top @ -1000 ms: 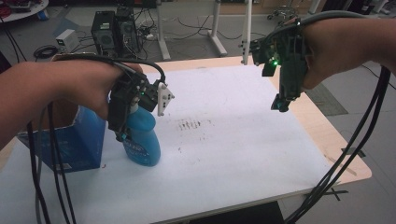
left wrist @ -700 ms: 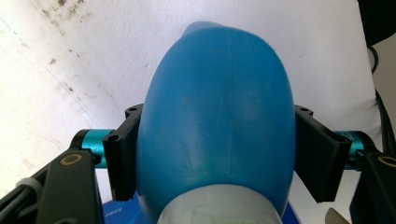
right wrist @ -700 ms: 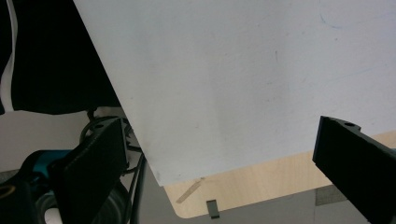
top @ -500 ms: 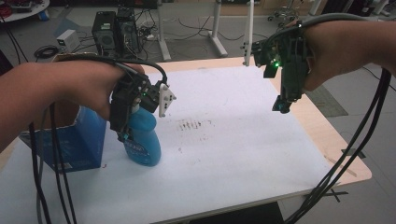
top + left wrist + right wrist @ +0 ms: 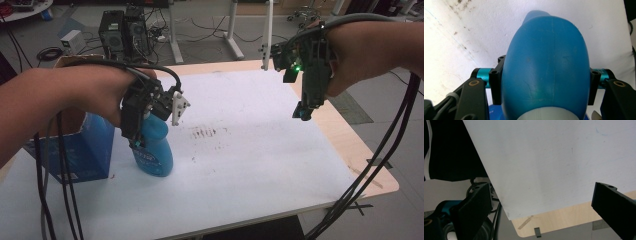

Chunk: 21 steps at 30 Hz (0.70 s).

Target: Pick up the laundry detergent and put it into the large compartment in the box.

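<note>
So the left hand-held gripper (image 5: 136,142) is clamped on the blue bottle (image 5: 154,150), up near its shoulder. In the left gripper view you can see both black pads pressed against the sides of the rounded blue body (image 5: 546,65), one on each flank, so that's a solid squeeze and not just a touch. The bottle stands upright on the white-covered table (image 5: 260,165), toward the left side, just beside the blue cardboard box (image 5: 80,150). I can't tell whether the bottle's base is actually resting on the sheet or barely lifted.

The right hand-held gripper (image 5: 304,112) hangs in the air over the far right part of the table, well apart from the bottle, with nothing in it. The right gripper view shows its jaws spread wide over the table edge.

My read: this is the grasp-and-hold step, bottle secured and ready to be moved or worked on. The next move probably needs the left side to keep the bottle vertical while lifting, since a round plastic body can twist between the pads. If the right one is meant to help, it has a long way to travel across first.
</note>
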### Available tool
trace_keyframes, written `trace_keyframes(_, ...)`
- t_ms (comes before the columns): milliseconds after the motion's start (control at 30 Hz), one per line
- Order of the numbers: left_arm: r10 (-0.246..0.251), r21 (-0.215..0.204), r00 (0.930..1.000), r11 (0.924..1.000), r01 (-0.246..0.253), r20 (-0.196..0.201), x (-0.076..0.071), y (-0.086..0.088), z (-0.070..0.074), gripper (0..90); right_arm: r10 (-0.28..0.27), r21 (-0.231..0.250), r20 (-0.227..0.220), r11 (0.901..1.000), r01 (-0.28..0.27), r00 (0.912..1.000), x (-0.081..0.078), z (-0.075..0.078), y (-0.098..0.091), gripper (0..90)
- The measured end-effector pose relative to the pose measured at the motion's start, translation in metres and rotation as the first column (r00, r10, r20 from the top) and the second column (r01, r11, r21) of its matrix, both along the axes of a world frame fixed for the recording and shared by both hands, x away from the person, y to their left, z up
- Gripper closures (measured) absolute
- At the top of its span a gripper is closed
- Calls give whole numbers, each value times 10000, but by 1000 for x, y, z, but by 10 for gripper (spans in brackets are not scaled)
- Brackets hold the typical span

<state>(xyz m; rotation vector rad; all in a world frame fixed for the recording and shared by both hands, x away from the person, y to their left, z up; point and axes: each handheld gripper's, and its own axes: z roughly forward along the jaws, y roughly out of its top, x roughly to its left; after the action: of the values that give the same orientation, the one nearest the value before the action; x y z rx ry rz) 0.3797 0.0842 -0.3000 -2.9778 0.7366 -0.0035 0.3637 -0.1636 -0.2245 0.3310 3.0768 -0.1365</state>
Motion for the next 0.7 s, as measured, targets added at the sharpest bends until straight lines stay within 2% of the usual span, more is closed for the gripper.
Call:
trace_keyframes(300, -47, -5, 10000, 10000, 47, 42, 0, 0, 1, 378, 2, -10, -12, 10000, -2, 10000, 0, -2, 1, 21)
trace_keyframes(467, 432, -6, 9990, 9991, -432, -66, 1, 3, 2, 378, 44, 5, 8, 10000, -44, 10000, 0, -1, 0, 21)
trace_keyframes(567, 514, -102, 9985, 9986, -516, -188, 0, 4, 7, 378, 25, -18, 4, 10000, -25, 10000, -1, -1, 0, 21)
trace_keyframes(700, 663, -68, 9978, 9978, -663, -56, -4, 4, 18, 378, 91, -15, -4, 10000, -91, 10000, 0, -1, 1, 21)
